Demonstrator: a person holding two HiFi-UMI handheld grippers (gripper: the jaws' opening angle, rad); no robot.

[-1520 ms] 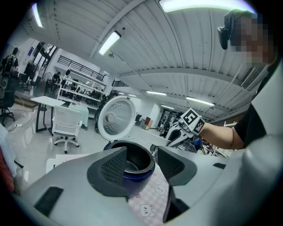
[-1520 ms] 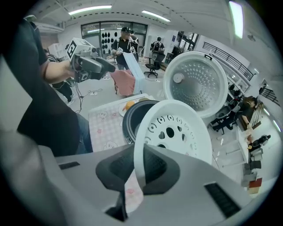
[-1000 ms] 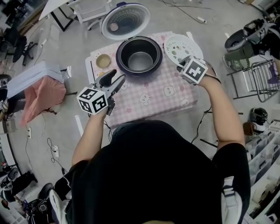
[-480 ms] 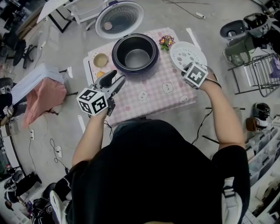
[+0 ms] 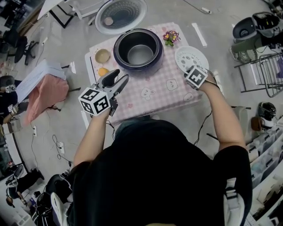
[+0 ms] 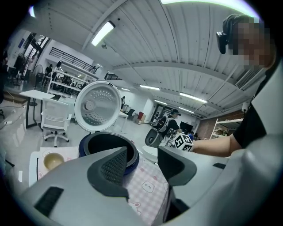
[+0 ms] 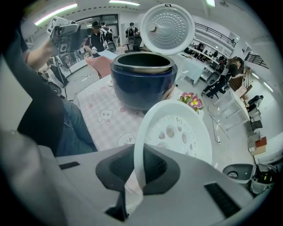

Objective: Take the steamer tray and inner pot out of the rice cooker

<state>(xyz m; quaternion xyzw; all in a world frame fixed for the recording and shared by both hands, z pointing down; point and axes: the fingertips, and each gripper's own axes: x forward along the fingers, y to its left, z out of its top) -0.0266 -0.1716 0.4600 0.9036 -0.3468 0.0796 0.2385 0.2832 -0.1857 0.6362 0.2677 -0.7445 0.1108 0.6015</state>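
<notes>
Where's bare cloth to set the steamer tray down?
Bare: near strip of cloth in front of the rice cooker, between left tool and right tool, running up to the steamer tray it grips. Crowded: left edge by the small bowl, far corner by the flowers.

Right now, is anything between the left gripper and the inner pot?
Nothing visible. The lid is swung open, and the steamer tray is already out, clamped in the right gripper beside the rice cooker. The open left gripper faces the inner pot across bare checked tablecloth.
</notes>
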